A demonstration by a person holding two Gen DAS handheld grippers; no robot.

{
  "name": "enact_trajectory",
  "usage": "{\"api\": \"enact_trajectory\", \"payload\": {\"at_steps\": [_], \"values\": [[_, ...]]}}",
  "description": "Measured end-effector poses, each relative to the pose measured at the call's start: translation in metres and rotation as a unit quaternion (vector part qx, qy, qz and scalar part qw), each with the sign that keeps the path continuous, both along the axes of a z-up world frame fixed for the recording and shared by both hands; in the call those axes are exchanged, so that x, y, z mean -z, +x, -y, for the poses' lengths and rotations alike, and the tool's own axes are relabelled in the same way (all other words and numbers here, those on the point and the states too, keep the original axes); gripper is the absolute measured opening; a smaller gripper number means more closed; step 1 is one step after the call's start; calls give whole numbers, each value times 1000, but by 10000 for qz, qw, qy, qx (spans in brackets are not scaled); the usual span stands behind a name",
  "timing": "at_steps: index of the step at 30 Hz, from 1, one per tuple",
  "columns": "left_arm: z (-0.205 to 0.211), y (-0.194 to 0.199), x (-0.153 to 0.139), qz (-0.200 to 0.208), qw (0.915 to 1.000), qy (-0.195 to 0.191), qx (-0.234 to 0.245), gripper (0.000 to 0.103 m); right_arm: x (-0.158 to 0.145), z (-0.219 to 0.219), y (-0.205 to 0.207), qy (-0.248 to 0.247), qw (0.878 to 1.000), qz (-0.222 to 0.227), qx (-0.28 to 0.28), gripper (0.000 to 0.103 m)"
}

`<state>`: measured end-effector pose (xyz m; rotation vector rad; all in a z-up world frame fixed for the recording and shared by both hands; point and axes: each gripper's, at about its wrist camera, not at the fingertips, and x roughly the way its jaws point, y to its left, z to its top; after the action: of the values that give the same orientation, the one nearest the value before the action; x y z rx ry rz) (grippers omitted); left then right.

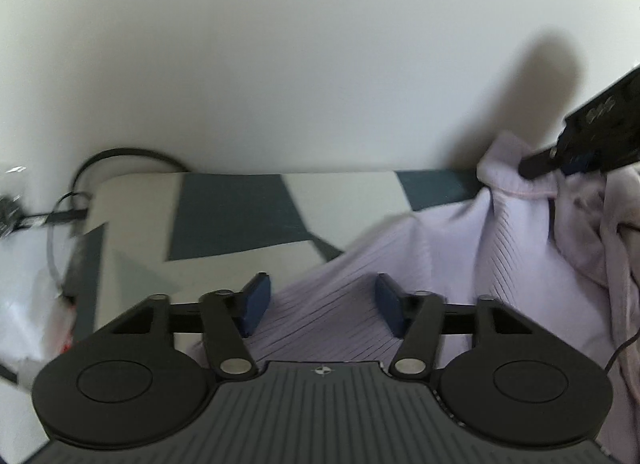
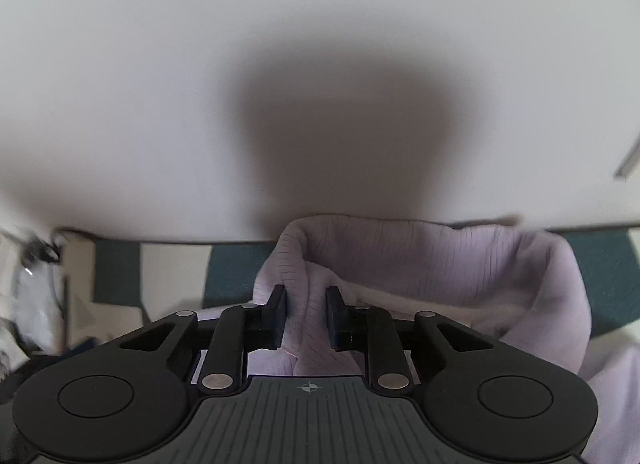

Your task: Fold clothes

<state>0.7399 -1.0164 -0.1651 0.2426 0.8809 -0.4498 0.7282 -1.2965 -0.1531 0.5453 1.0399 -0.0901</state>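
Observation:
A pale lilac ribbed garment (image 1: pixel 432 248) lies on a cloth with grey and dark teal patches (image 1: pixel 224 216). My left gripper (image 1: pixel 322 302) is open, low over the garment's near edge, its blue pads (image 1: pixel 256 300) on either side of the fabric without pinching it. My right gripper (image 2: pixel 307 314) is shut on a bunched fold of the same garment (image 2: pixel 440 264) and holds it lifted off the cloth. In the left wrist view the right gripper (image 1: pixel 540 166) shows at the far right, gripping the raised fabric.
A white wall (image 1: pixel 320 64) stands just behind the table's far edge. Black cables (image 1: pixel 120 156) and clutter (image 1: pixel 12 208) sit at the left end of the table. The patterned cloth also shows in the right wrist view (image 2: pixel 232 264).

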Motion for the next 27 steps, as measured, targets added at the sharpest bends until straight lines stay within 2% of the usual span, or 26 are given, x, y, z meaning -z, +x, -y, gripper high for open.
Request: {"api": "enact_trajectory", "payload": {"at_steps": [1,5,6,7,9,13,17,19,20,23,25,27], "values": [[2,1,2,-5,10000,8,0,2,0,4,-5,95,9999,121,6,15],[-9,-1,-3,323,9985,-103,-433,1,-11,20,-28,304,9964,784,-43,12],[-15,1,-5,355,9977,-177,-547,1,-16,25,-34,388,9942,1004,-2,12],[-21,6,-3,223,9974,-264,-633,1,-20,30,-41,472,9914,1224,39,12],[-22,12,5,120,9973,-148,-714,1,-5,27,-36,342,9932,1116,23,12],[-13,7,11,383,9965,211,-710,1,21,17,-22,68,9960,862,216,12],[-19,17,16,423,9906,534,-1184,3,28,10,-18,-202,9959,854,231,14],[-24,17,9,334,9907,449,-1237,13,18,8,-21,-403,9949,901,187,26],[-25,13,4,313,9914,359,-1216,19,11,7,-25,-488,9939,977,177,39],[-19,-12,-16,532,9939,255,-933,31,-21,28,-56,-271,9846,1615,610,43],[-8,-32,-27,482,9971,9,-595,32,-38,50,-78,-33,9802,1747,929,43],[9,-50,-33,248,9988,-416,-107,32,-47,75,-95,96,9792,1693,1110,43]]}}
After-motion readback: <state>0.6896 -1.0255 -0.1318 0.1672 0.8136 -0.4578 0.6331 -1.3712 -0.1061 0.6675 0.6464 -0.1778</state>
